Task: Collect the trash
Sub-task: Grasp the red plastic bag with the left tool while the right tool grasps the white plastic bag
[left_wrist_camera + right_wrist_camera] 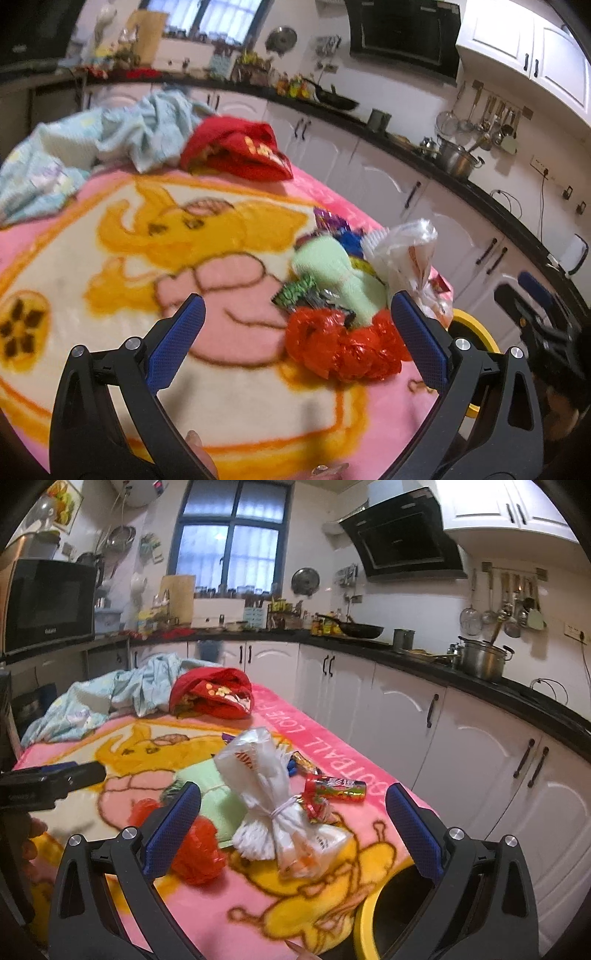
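— While both tools hang over the table [229, 915], what do you make of their jaws?

— Spread wide, each of them, with nothing between the blue pads. The left tool [295, 317] hovers above the pink cartoon blanket [110, 258], and the trash pile sits just past its right finger, toward two o'clock. The right tool [293, 805] frames the pile almost dead ahead, at twelve o'clock.

— And the trash itself?

— A clear plastic bag [266, 775], knotted in the middle with a white tie, lies nearest the right tool's centre. A crumpled red plastic bag [195, 853] rests at nine o'clock from it, just beside the right tool's left finger. A pale green cloth [210, 794] lies between the two, touching both. A small colourful wrapper tube [340, 788] sits at three o'clock from the clear bag, close to the blanket's lettered pink border.

— Anything else in the left view?

— A green printed wrapper [295, 291] against the green cloth, with purple and blue wrappers [340, 229] behind it at twelve o'clock, too blurred to tell more.

— Farther back?

— A red garment [214, 694] and a light blue crumpled cloth [110, 698] at the blanket's far end. A yellow-rimmed bin [364, 923] stands below the table's near corner, at five o'clock in the right view.
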Tool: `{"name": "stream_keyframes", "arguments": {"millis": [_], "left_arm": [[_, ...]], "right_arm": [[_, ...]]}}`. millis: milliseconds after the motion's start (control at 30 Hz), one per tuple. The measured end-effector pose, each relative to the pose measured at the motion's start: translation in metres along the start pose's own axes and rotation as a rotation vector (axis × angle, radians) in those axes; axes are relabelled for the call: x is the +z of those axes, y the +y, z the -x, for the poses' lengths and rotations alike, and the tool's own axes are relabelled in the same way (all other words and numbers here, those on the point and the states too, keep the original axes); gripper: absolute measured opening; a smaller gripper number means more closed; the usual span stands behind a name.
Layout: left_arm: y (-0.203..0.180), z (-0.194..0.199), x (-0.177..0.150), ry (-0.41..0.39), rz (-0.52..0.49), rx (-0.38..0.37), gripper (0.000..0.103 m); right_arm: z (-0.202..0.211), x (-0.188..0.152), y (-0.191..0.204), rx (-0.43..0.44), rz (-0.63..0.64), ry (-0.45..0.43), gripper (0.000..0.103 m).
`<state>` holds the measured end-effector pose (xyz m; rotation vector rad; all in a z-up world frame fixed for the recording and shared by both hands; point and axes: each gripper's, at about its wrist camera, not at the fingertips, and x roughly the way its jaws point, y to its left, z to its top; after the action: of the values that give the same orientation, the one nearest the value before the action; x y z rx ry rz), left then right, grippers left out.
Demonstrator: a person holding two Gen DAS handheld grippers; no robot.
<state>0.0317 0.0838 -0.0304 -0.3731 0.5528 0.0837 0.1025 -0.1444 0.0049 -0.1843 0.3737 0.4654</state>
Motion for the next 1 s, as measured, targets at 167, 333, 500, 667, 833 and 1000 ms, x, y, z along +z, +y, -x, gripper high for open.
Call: {"name": "stream_keyframes", "arguments": {"millis": [167, 333, 500, 667, 833, 1000], "left_arm": [[-0.004, -0.021, -0.005, 0.075, -0.001, -0.038, 0.092], [-0.006, -0.04, -0.012, 0.142, 0.005, -0.079, 0.081], [-0.002, -0.054, -0.017, 0.195, 0.034, -0.106, 0.074], [-0.002, -0.064, -0.021, 0.225, 0.049, -0.126, 0.064], [-0.002, -0.065, -0.024, 0.235, 0.057, -0.14, 0.048], [-0.003, -0.063, -0.025, 0.241, 0.039, -0.125, 0.012]], "right_arm": [[-0.025, 0.011, -0.007, 0.076, 0.028, 0.047, 0.097], [-0.06, 0.025, -0.011, 0.198, 0.031, 0.12, 0.092], [-0.093, 0.031, -0.007, 0.265, 0.073, 0.215, 0.079], [-0.113, 0.033, 0.006, 0.311, 0.131, 0.28, 0.051], [-0.114, 0.036, 0.011, 0.353, 0.125, 0.286, 0.027], [-0.106, 0.045, 0.008, 0.39, 0.078, 0.254, 0.024]]}}
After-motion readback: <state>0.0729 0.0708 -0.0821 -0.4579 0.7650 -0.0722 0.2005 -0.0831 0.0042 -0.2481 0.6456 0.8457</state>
